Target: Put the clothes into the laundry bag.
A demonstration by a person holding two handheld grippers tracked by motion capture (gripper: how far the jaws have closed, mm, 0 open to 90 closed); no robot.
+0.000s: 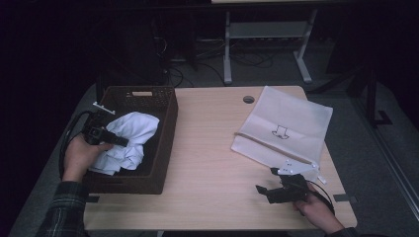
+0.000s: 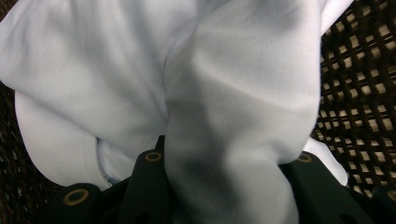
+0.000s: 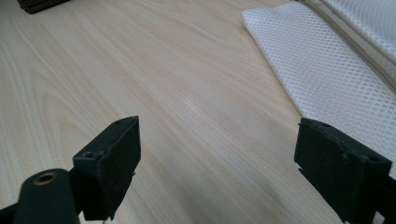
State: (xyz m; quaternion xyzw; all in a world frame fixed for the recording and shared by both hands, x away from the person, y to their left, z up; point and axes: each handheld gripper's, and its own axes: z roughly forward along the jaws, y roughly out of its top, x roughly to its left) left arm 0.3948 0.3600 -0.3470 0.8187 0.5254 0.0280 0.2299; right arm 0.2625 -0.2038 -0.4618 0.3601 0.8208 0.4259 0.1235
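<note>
At the left of the high view, the left gripper [image 1: 120, 141] is over the dark woven basket [image 1: 165, 148], and its jaws are clamped on a thick fold of the white garment [image 1: 129, 140] that lies crumpled inside the basket. In the left gripper view the cloth [image 2: 210, 93] bulges up between the two black jaws and spreads across most of the frame, with the brown weave of the basket wall [image 2: 359, 84] showing at the right edge. The person's left hand [image 1: 81, 155] wraps the gripper's body from below, a plaid sleeve [image 1: 62, 212] running off the bottom left. Toward the lower right of the high view the right gripper [image 1: 264, 190] sits low over the light wooden table [image 1: 207, 148], jaws standing wide apart with nothing between them. The right gripper view shows bare wood [image 3: 163, 84] between the jaws and the white mesh bag [image 3: 317, 70] just beyond at the upper right. In the high view that bag [image 1: 289, 126] lies flat at the right of the table, well apart from the basket.
</note>
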